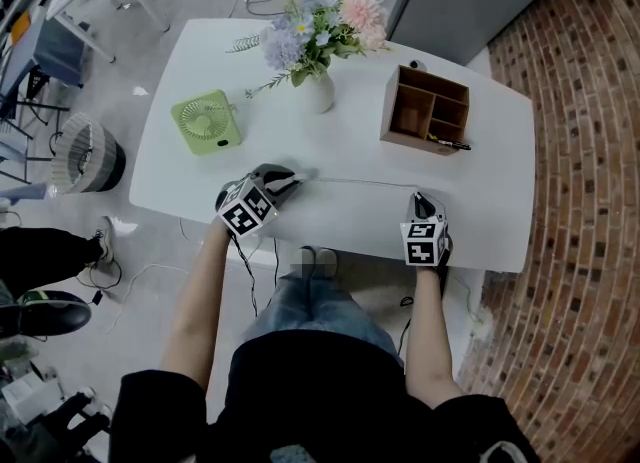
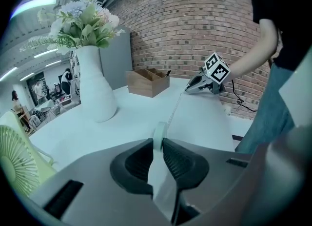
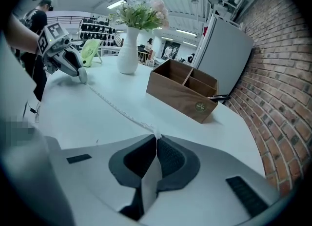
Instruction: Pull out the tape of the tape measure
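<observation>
My left gripper (image 1: 291,180) is shut on the small white case of the tape measure (image 2: 159,133), which stands on edge between the pads just above the white table (image 1: 350,221). From the case a thin white tape (image 1: 360,182) runs across the table to my right gripper (image 1: 421,197). That gripper is shut on the tape's end (image 3: 156,135) near the table's front right. The right gripper view shows the tape (image 3: 113,105) lying along the tabletop back to the left gripper (image 3: 79,75). In the left gripper view the right gripper (image 2: 193,88) is at the far end of the tape (image 2: 174,109).
A white vase of flowers (image 1: 316,89) stands at the back middle, a green desk fan (image 1: 206,123) to its left. A wooden desk organiser (image 1: 425,109) with a pen sits at the back right. The brick wall (image 1: 580,151) lies beyond the table's right edge.
</observation>
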The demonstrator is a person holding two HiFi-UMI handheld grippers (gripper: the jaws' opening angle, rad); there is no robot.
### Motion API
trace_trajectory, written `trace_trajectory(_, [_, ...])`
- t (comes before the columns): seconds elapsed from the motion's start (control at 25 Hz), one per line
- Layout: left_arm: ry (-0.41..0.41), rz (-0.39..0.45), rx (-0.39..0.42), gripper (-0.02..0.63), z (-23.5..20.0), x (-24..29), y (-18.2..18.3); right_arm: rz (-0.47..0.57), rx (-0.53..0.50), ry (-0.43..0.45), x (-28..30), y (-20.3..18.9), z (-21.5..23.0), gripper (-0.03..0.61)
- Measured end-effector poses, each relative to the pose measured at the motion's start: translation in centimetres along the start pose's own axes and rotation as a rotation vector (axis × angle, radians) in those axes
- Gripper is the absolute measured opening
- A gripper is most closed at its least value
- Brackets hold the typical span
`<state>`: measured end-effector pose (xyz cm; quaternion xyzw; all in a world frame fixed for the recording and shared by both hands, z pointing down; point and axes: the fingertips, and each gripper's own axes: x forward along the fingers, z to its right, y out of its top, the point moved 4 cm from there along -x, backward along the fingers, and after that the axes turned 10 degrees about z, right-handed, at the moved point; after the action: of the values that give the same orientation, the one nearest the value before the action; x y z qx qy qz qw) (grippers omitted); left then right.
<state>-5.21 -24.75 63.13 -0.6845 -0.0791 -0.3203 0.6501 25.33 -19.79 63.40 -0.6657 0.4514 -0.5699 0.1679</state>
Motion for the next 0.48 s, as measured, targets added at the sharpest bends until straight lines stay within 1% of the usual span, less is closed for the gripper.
trace_trajectory(0.2, [0.003, 0.002, -0.009, 0.074, -0.06, 0.21, 0.05, -0.014, 0.031, -0.002, 0.35, -0.17, 0.21, 0.009])
trace_trajectory(0.48, [0.012, 0.003, -0.019, 0.080, -0.13, 0.26, -0.07, -0.038, 0.103, -0.004, 0.15, -0.65, 0.10, 0.016])
